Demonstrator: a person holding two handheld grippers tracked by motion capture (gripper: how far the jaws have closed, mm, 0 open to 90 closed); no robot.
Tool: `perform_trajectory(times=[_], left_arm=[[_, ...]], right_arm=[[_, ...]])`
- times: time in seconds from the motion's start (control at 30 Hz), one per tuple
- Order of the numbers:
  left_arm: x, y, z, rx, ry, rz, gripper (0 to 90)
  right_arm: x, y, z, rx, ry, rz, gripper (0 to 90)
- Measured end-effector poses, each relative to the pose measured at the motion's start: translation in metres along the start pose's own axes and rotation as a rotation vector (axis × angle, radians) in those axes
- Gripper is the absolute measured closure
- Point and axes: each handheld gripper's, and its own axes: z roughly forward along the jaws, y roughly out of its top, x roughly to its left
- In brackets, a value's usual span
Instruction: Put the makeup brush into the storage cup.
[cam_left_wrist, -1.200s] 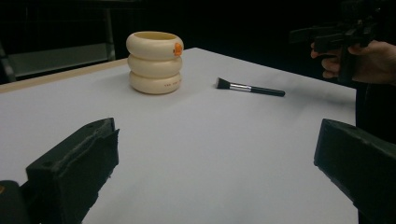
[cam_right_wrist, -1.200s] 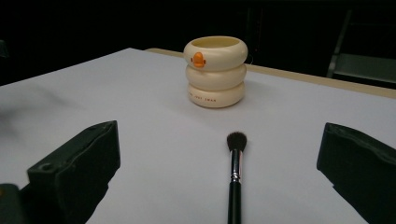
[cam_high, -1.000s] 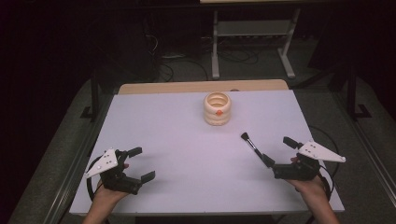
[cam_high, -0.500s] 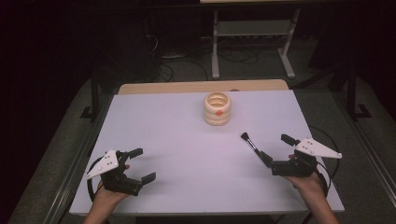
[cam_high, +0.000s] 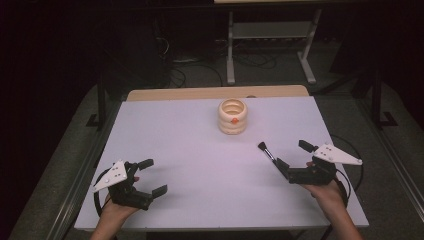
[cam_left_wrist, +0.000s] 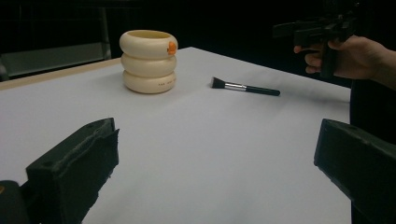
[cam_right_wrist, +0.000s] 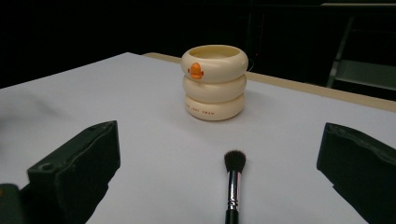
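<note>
1 brush (cam_right_wrist: 232, 186) lies flat on the table (cam_high: 200, 150) between my right gripper (cam_high: 296, 161) jaws, which stand wide apart, bristles at 12 o'clock toward the cup (cam_right_wrist: 214, 82). It looks light, thin and stiff, likely to roll; I judge the dark handle the place to pinch, not the soft dark tuft or silver ferrule. My left gripper (cam_high: 150, 177) rests at 8 o'clock, jaws apart too.
</note>
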Motion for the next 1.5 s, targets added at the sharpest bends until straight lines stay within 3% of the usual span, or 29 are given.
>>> perform_trajectory(times=[1.5], left_arm=[[0.0,0.0,0.0,-0.009,-0.009,-0.004,0.0]], right_arm=[[-0.011,0.014,0.027,-0.023,-0.007,0.021,0.0]])
